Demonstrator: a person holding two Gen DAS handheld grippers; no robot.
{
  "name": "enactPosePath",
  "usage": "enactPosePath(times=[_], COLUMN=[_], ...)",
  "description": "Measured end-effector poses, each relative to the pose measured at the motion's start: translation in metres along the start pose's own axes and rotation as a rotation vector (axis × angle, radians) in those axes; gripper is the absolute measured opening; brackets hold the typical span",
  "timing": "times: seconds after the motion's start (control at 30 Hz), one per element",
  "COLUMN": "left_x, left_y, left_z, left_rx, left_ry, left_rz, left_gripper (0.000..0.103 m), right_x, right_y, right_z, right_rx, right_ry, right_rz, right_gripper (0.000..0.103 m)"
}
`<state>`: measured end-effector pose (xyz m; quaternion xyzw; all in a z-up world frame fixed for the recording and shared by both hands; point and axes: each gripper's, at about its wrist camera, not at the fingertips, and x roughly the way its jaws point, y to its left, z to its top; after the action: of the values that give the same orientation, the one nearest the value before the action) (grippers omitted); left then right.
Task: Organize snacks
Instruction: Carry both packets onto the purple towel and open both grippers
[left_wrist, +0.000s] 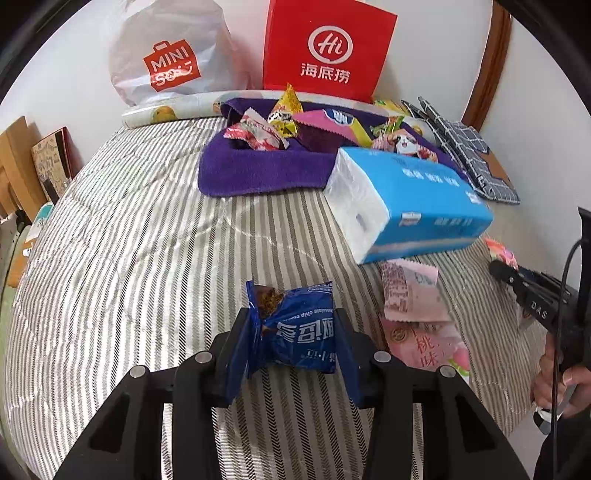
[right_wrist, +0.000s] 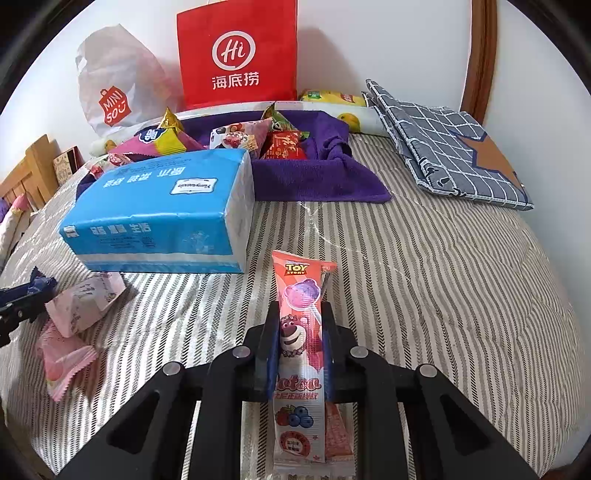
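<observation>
My left tongs (left_wrist: 291, 332), low centre of the left wrist frame, are clamped on a blue cookie packet (left_wrist: 295, 328) above the striped bed (left_wrist: 129, 258). Two pink snack packets (left_wrist: 413, 295) lie right of it, below the blue tissue pack (left_wrist: 410, 203). My right tongs (right_wrist: 300, 332), low centre of the right wrist frame, pinch a Toy Story lollipop packet (right_wrist: 301, 332). The purple cloth tray (right_wrist: 317, 177) with snacks sits upper centre.

Home bedroom — striped quilt (right_wrist: 424, 258), wooden headboard (right_wrist: 31, 173), shopping bags (right_wrist: 236, 55)
</observation>
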<state>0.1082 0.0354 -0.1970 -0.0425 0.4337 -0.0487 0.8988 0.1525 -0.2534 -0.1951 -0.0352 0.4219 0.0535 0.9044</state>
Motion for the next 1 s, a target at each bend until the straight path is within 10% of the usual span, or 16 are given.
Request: enactPosePath(times=[1.0], left_x=[-0.053], left_y=[-0.036], left_z=[0.069], left_rx=[0.020], left_ry=[-0.108], left_rz=[-0.141], left_gripper=[0.041], right_x=[-0.084], right_y=[-0.004], right_z=[0.059], right_rx=[0.047], right_ry=[-0.111], right_rz=[0.032], right_gripper=[0.019])
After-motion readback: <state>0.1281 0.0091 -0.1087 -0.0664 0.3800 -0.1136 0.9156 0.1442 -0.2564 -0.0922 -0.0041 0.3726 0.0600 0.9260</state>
